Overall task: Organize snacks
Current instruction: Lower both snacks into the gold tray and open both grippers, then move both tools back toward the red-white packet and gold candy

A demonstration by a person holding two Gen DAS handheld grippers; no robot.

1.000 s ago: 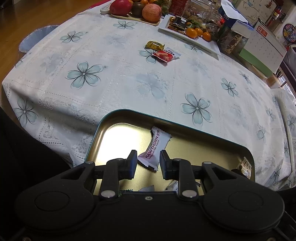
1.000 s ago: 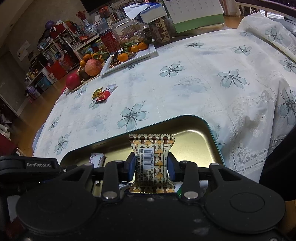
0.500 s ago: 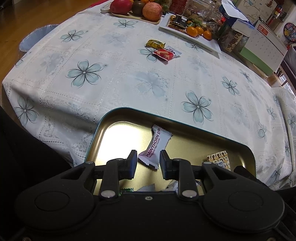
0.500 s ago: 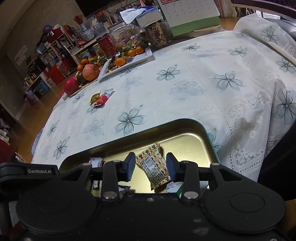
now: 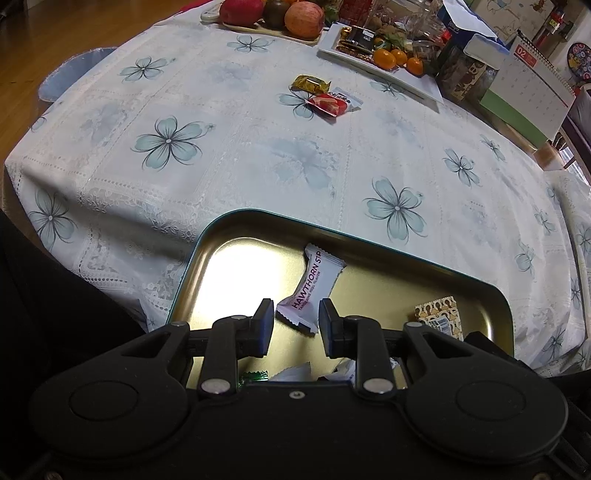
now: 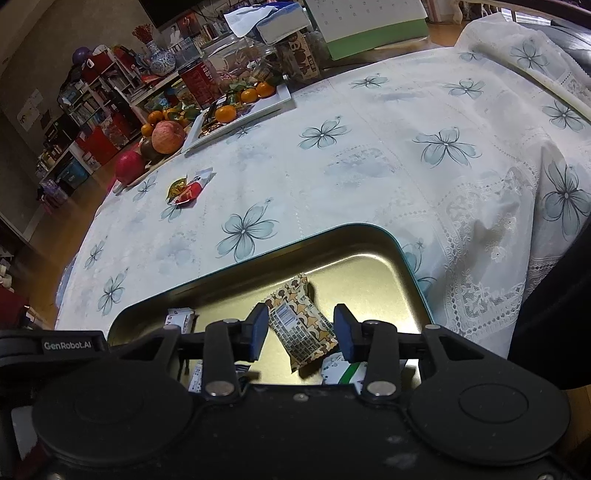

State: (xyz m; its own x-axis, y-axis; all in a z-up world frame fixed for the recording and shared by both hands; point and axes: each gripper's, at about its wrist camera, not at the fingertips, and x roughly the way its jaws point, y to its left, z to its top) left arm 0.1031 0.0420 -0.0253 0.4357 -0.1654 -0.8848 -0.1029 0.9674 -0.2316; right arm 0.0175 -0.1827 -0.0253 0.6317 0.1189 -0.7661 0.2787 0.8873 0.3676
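A gold tin tray (image 5: pixel 229 236) (image 6: pixel 369 236) with a teal rim lies at the table's near edge. In it a white Hawthorn snack (image 5: pixel 314 284) lies flat below my left gripper (image 5: pixel 296 326), which hangs open above it, pads clear. A brown patterned snack (image 6: pixel 301 326) (image 5: pixel 441 319) lies loose on the tray floor under my right gripper (image 6: pixel 300 332), whose jaws are opening, pads off the packet. More wrappers (image 6: pixel 181 319) lie in the tray, partly hidden. Out on the cloth sit a yellow snack (image 5: pixel 310 84) and a red snack (image 5: pixel 328 104).
A flowered white tablecloth (image 5: pixel 303 170) covers the table. At the far side stand a fruit board with apples (image 5: pixel 303 18), a white plate with tangerines (image 5: pixel 391 59), jars, a tissue box and a desk calendar (image 5: pixel 528 88). Cluttered shelves (image 6: pixel 92 110) stand beyond the table.
The right gripper let go of the brown patterned snack, which dropped tilted onto the tray floor, and its jaws spread wider. The left gripper stayed still.
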